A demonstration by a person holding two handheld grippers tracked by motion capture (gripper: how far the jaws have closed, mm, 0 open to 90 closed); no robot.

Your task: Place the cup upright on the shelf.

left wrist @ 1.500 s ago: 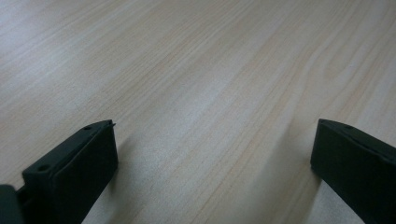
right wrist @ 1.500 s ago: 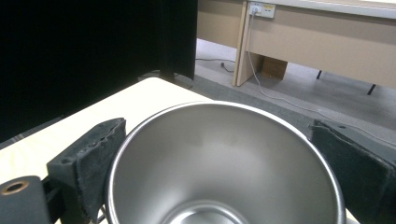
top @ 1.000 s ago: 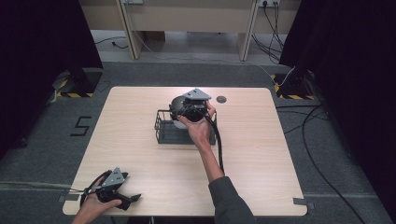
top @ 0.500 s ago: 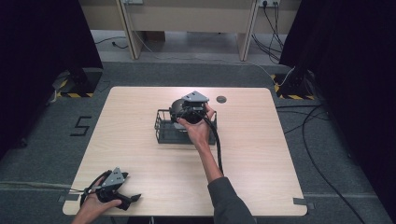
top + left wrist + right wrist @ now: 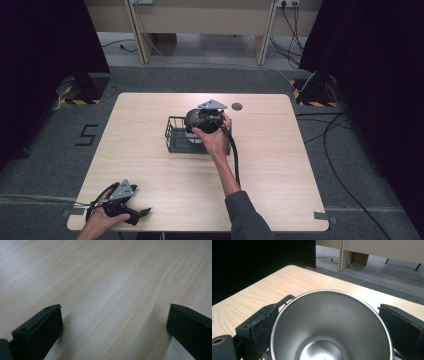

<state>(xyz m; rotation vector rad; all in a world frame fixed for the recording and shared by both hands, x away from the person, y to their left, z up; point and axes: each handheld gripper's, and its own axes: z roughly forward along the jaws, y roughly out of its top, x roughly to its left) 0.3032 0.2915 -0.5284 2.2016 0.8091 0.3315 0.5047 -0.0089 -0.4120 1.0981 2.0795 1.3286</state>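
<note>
The steel cup (image 5: 329, 327) sits between the right gripper's (image 5: 329, 322) 2 black jaws, its open mouth facing the camera and its polished inside empty; the jaws stand at either side of the rim and look pressed to its wall, so I judge the cup held, though the contact itself is hard to see. In the high view the right gripper (image 5: 206, 120) hangs over the black wire basket (image 5: 175, 137) near the middle of the table (image 5: 280, 165), and the cup appears to be inside or just above the basket's right part. Compared with the frames 1 s and 0.5 s ago, the right hand has barely shifted, perhaps a touch lower and nearer the person, which suggests a careful seating or lifting of the cup rather than a carry. The left gripper (image 5: 125, 206) has stayed put by the near left corner, jaws spread wide on bare wood and holding nothing. A small dark disc (image 5: 237, 106) lies beyond the basket toward the far edge. Open tabletop lies right of the basket and in front of it; the basket's wire walls are the only near obstacle.
</note>
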